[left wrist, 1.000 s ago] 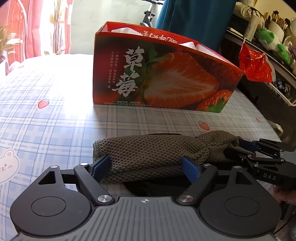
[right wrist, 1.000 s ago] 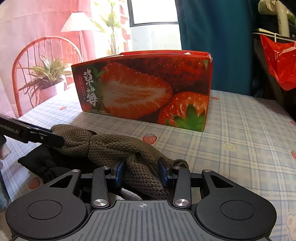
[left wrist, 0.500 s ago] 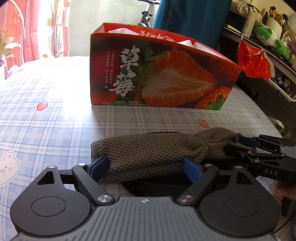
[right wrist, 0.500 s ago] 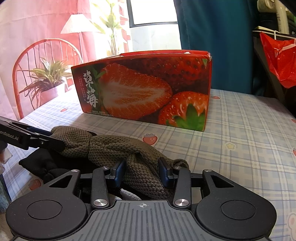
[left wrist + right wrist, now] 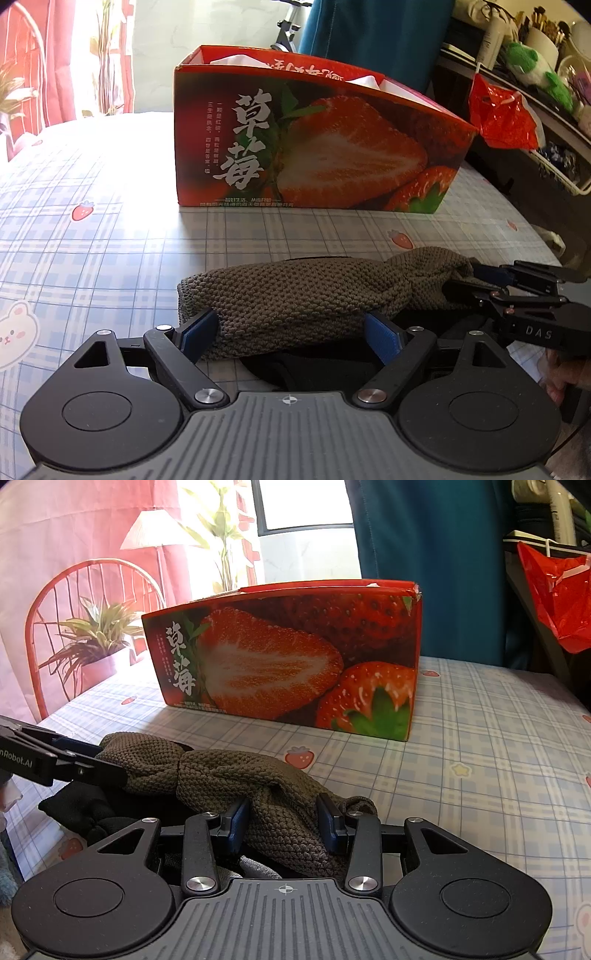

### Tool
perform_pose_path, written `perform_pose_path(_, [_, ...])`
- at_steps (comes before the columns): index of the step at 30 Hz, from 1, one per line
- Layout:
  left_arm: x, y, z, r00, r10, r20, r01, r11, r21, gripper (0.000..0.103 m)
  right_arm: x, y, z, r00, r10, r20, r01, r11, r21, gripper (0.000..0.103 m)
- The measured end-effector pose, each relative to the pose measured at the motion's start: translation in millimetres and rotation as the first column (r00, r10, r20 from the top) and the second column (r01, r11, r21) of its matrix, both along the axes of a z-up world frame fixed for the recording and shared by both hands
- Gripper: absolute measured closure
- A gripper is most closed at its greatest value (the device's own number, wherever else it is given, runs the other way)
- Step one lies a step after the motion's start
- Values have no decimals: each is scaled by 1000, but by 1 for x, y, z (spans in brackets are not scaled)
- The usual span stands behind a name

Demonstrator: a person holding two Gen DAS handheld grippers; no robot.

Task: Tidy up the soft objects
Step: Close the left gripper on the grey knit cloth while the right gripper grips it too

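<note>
While both tools sit at the near edge of the table (image 5: 92, 177), which wears a blue-checked cloth printed with strawberries and a bear, the items stand as follows:

Item 1, brown knitted piece (image 5: 295, 291): lies along the near part of the cloth, in front of the box and well apart from it, its right end bunched into a narrower neck. It rests partly over a black fabric item (image 5: 295, 365), which shows beneath its near edge.

Item 2, left gripper (image 5: 291, 334): jaws spread wide, one blue pad at each side of the knit's near left portion. Whether the pads press the knit or only flank it cannot be told.

Item 3, right gripper (image 5: 284, 818): jaws drawn narrow and clamped on the bunched right end of the knit, fabric puckered between the pads. In the left wrist view its black fingers enter from the right, at the knit's neck.

Item 4, strawberry-printed cardboard box (image 5: 314, 147): open-topped, standing upright toward the far side of the table, white material visible inside.

Item 5, surroundings: red plastic bag (image 5: 502, 114) hanging at far right by cluttered shelving; red wire-backed chair (image 5: 92, 627) and potted plant (image 5: 96, 642) at far left; teal curtain (image 5: 424, 554) behind the box
</note>
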State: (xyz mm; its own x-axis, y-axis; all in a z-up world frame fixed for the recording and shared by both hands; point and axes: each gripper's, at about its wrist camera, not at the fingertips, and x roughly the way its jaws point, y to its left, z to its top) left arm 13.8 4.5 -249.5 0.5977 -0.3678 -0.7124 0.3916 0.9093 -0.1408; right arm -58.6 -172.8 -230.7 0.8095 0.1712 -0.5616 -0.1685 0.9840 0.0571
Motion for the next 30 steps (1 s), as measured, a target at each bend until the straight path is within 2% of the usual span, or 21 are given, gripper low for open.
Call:
perform_pose_path(4, [-3, -5, -1, 1000, 5, 17, -5, 999, 48, 22, 0, 0, 0, 1000, 0, 1, 0, 1000, 0, 66])
perform_pose_path(7, [-3, -3, 0, 1000, 18, 24, -19, 998, 62, 33, 0, 0, 0, 1000, 0, 1, 0, 1000, 0, 66])
perform_pose_path(9, [-2, 1, 2, 999, 38, 24, -39, 998, 56, 46, -1, 0, 0, 1000, 0, 1, 0, 1000, -1, 66])
perform_pose_path(13, [-1, 9, 6, 998, 61, 21, -62, 997, 42, 64, 0, 2, 3, 1000, 4, -2, -4, 1000, -16, 68])
perform_pose_path(14, [-1, 11, 8, 998, 65, 22, -66, 997, 36, 72, 1, 2, 4, 1000, 4, -6, -5, 1000, -19, 69])
perform_pose_path(15, [0, 13, 9, 998, 66, 22, -66, 997, 24, 79, 0, 2, 7, 1000, 4, -7, -4, 1000, -15, 72])
perform_pose_path(16, [0, 15, 11, 998, 64, 20, -65, 998, 9, 83, 0, 2, 10, 1000, 6, -7, -6, 1000, -9, 78])
perform_pose_path(18, [0, 15, 14, 998, 58, 27, -57, 998, -1, 91, 0, 2, 17, 1000, 10, -2, -10, 1000, -1, 85])
perform_pose_path(19, [0, 14, 15, 998, 54, 32, -54, 999, 0, 91, -1, 2, 20, 1000, 13, 2, -13, 1000, 3, 89])
perform_pose_path(22, [-1, 15, 19, 998, 54, 43, -54, 998, -11, 93, -2, 2, 28, 1000, 18, 11, -19, 1000, 19, 91])
perform_pose_path(30, [-4, 23, 48, 989, 79, 126, -72, 996, -60, 93, -3, 3, 54, 997, 32, 72, -36, 998, 53, 92])
